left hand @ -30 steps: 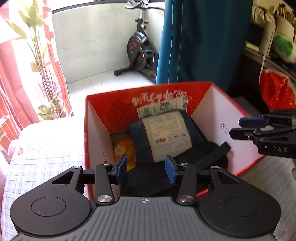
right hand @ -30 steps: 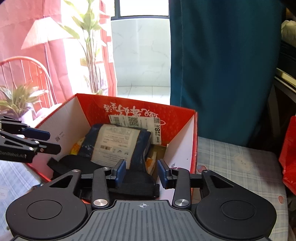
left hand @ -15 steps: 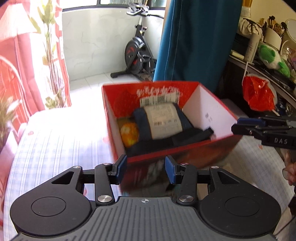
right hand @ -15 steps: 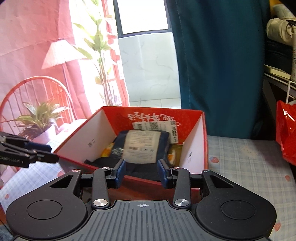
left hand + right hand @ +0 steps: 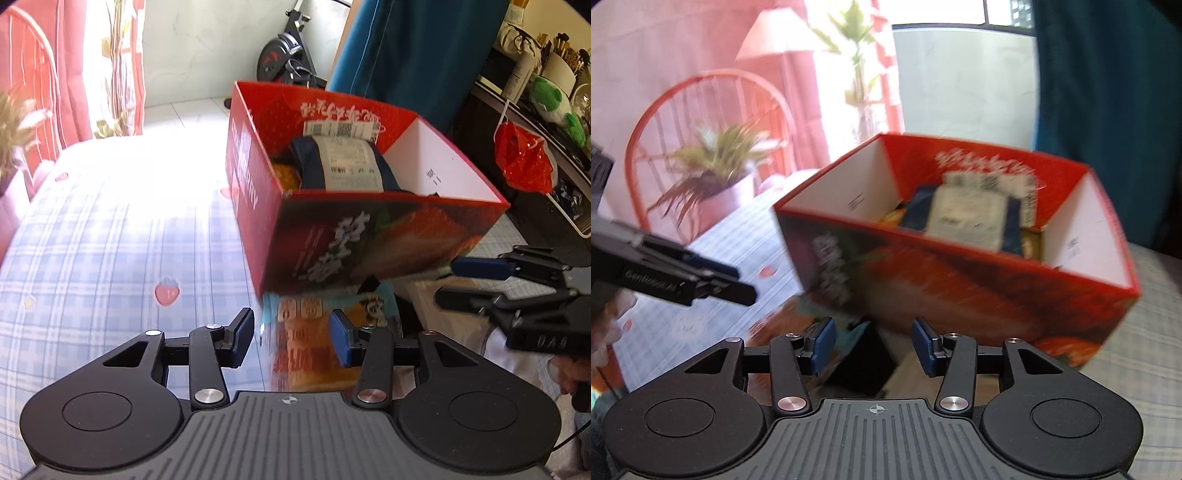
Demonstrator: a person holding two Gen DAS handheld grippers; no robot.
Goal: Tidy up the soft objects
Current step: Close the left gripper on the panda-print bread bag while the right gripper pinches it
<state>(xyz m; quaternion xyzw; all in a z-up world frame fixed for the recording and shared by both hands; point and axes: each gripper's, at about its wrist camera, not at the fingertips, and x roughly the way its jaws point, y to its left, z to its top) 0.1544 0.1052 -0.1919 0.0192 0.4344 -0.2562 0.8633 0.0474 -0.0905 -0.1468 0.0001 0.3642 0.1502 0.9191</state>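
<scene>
Navy bundle [image 5: 343, 166] lies in red box [image 5: 369, 236], snack packet [image 5: 317, 332] beside.

Black tongs [image 5: 291, 338], blue pads [image 5: 339, 343], silver screws

There was one red box [image 5: 373, 236], holding one dark bundle [image 5: 343, 166] and one orange item [image 5: 286, 175]. One snack packet [image 5: 325, 314] lay below it. Two hand-held grippers, left [image 5: 291, 338] and right [image 5: 873, 345], were present.
</scene>
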